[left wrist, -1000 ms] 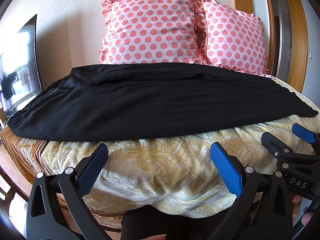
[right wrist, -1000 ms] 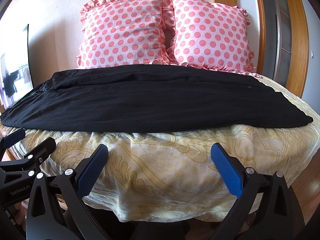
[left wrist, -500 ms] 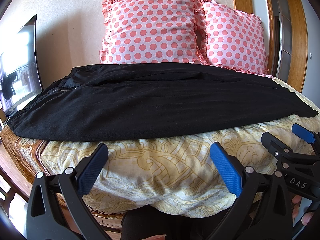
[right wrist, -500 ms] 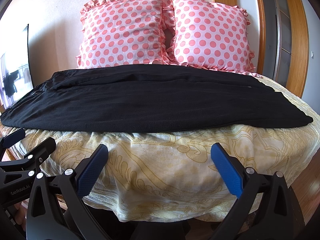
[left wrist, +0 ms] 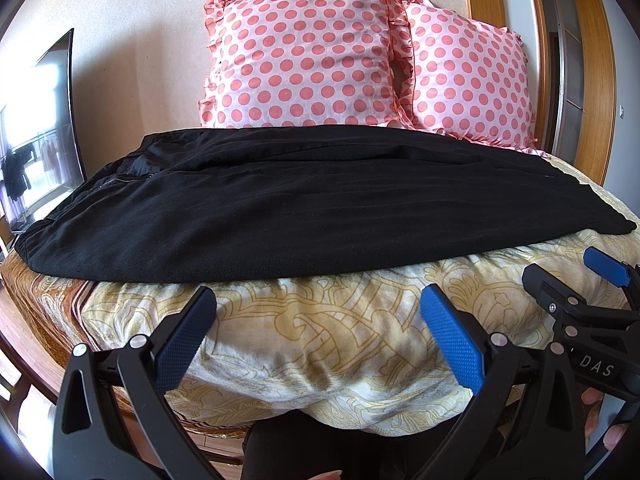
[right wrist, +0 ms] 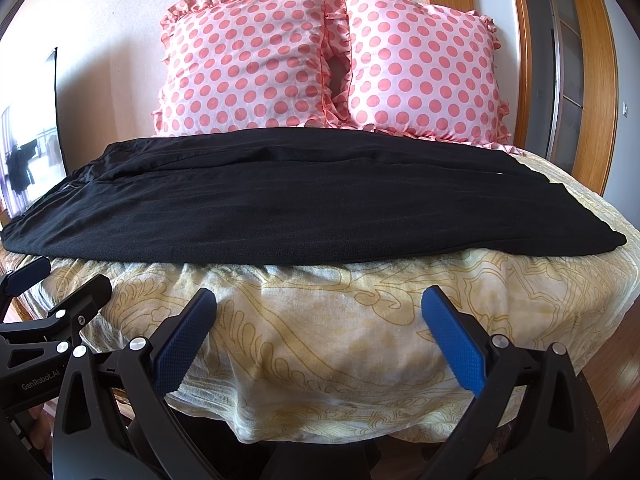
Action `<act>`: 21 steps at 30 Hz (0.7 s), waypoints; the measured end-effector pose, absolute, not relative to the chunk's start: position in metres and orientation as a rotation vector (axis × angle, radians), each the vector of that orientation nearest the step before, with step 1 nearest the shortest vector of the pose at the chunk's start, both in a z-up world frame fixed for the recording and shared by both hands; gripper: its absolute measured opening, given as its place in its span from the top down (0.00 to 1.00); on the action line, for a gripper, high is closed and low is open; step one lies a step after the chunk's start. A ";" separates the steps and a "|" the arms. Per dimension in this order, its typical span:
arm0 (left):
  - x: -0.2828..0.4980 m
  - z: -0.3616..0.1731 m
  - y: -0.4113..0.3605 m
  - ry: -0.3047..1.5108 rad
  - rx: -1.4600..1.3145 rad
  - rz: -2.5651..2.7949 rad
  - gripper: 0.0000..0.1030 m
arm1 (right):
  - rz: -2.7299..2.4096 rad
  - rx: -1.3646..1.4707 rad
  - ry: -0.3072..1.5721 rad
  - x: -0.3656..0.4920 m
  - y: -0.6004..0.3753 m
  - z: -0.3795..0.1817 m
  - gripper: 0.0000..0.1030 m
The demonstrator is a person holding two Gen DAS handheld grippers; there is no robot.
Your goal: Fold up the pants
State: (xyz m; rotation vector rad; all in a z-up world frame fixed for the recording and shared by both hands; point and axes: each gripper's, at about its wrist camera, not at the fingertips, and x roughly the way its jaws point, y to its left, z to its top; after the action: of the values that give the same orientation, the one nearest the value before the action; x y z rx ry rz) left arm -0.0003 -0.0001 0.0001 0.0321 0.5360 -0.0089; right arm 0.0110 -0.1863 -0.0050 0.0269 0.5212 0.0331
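no movement: pants (left wrist: 304, 204) flat, 2 tools apart

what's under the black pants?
The black fabric pants lie flat on a cream bedspread with a gold scroll pattern, which shows along the near edge. The bedspread beneath the pants is covered, so anything there is hidden.

I see two polka-dot pillows (left wrist: 304, 60) against a beige wall (left wrist: 140, 20), with a wooden door frame (left wrist: 592, 80) at right and a bright window (left wrist: 36, 120) at left.

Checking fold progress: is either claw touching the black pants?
Apart. Both wrist views show the left claw and right claw open, with yellow bedspread between them and the pants.
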 end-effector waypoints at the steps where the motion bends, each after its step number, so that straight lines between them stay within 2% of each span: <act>1: 0.000 0.000 0.000 0.535 0.032 -0.009 0.02 | 0.033 0.027 0.523 0.011 -0.187 -0.005 0.01; 14: -0.004 0.008 0.007 0.542 0.042 -0.071 0.02 | 0.116 0.049 0.582 0.024 -0.199 -0.001 0.01; 17: -0.017 0.025 0.009 0.461 0.062 -0.093 0.02 | 0.153 0.195 0.504 0.014 -0.236 0.021 0.01; 21: -0.017 0.058 0.021 0.361 0.057 -0.103 0.02 | 0.058 0.242 0.447 0.029 -0.287 0.066 0.01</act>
State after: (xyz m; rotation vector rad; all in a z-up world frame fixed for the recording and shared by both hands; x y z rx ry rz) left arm -0.0174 0.0207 0.0581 0.0569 0.3609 -0.1032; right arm 0.0288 -0.2868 0.0664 0.2418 0.4469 0.0576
